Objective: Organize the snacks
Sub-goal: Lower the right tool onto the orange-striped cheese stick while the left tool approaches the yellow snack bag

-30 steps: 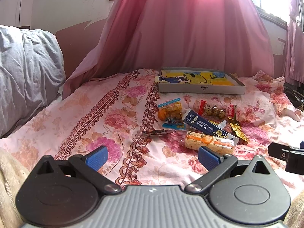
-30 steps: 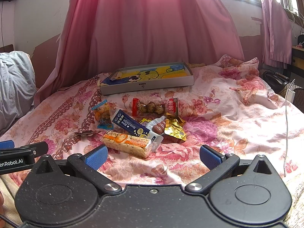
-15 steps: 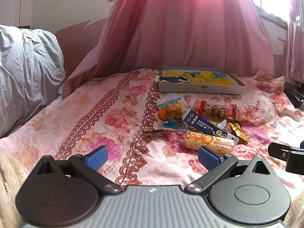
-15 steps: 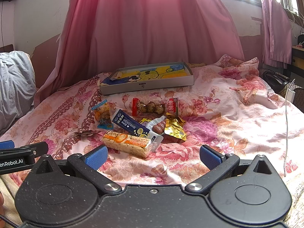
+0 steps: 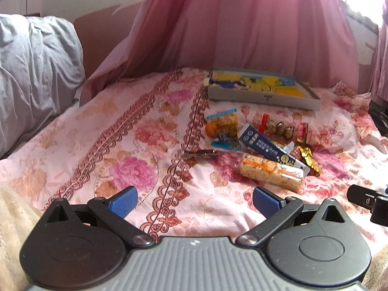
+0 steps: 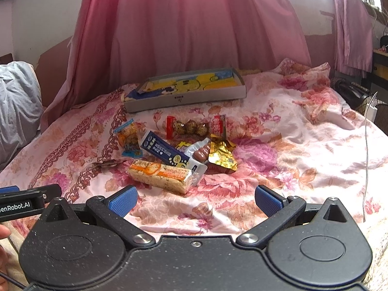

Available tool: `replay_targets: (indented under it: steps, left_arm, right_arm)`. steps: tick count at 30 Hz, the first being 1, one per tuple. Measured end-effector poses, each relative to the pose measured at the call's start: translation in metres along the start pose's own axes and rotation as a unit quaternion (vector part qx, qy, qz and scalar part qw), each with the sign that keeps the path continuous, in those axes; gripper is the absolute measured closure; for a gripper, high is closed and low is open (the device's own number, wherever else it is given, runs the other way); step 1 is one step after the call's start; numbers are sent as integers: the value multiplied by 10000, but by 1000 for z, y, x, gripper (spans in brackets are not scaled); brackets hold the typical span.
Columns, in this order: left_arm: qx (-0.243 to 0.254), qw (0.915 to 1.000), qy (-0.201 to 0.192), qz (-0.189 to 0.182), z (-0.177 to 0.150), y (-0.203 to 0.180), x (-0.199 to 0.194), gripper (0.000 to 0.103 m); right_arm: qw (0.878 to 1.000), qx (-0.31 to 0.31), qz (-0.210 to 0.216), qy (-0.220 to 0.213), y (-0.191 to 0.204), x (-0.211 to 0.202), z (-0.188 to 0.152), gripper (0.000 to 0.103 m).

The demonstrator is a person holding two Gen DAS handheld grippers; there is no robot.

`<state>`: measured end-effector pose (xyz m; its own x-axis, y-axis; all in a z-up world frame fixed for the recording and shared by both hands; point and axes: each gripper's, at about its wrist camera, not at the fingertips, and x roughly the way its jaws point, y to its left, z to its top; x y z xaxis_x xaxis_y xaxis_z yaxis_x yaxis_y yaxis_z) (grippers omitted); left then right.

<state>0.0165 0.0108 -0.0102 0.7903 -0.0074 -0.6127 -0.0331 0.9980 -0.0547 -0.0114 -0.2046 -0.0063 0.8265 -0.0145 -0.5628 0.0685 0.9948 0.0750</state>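
- Left wrist view:
  - Snacks lie in a loose pile on the flowered bedsheet (image 5: 101,126), ahead and to the right of the left gripper (image 5: 195,200); jaws spread wide, nothing between them.
  - Cracker pack (image 5: 271,175) is the nearest item, just beyond the right blue pad (image 5: 266,202); its long axis runs left-right, tilting down to the right.
  - Dark blue pack (image 5: 266,146) lies diagonally behind it, one end overlapping the crackers.
  - Orange snack bag (image 5: 222,127) sits at the pile's left edge; quail egg pack (image 5: 278,128) further back; gold wrapper (image 5: 308,156) at the right.
  - Grey tray (image 5: 262,97) with a yellow cartoon print inside lies beyond the pile, shallow and stiff-walled, near the pink curtain (image 5: 242,24).
  - Right gripper tip shows at the right edge, level with the crackers.
- Right wrist view:
  - Right gripper (image 6: 196,200) also hangs wide open and empty; cracker pack (image 6: 160,175) lies almost straight ahead, slightly left of centre, long axis across the jaws.
  - My read: right side is better lined up for the crackers; the pack needs grabbing across its short width, so the wrist must turn.
  - Wrapper is clear crinkly film over a firm block; dark blue pack (image 6: 167,151) looks boxy; gold wrapper (image 6: 222,156) is crumpled foil, with a brown swirl sweet (image 6: 202,154) beside it.
  - Quail egg pack (image 6: 194,127) is lumpy, with red ends.
  - Grey tray (image 6: 186,98) is well behind the pile, apart from it.
  - Soft bedding may sag under a push.
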Motion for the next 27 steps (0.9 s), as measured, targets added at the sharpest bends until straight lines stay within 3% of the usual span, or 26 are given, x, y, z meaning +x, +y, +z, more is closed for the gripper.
replay_targets:
  steps: [11,27]
  left_arm:
    - [503,9976,459,75,28,-13,31,0]
    - [1266,9900,622,95,81,-19,101,0]
  right_arm:
    - [9975,-221,324,586,7,29,15,1]
    - [9914,-1036,646,468,17,99,50,1]
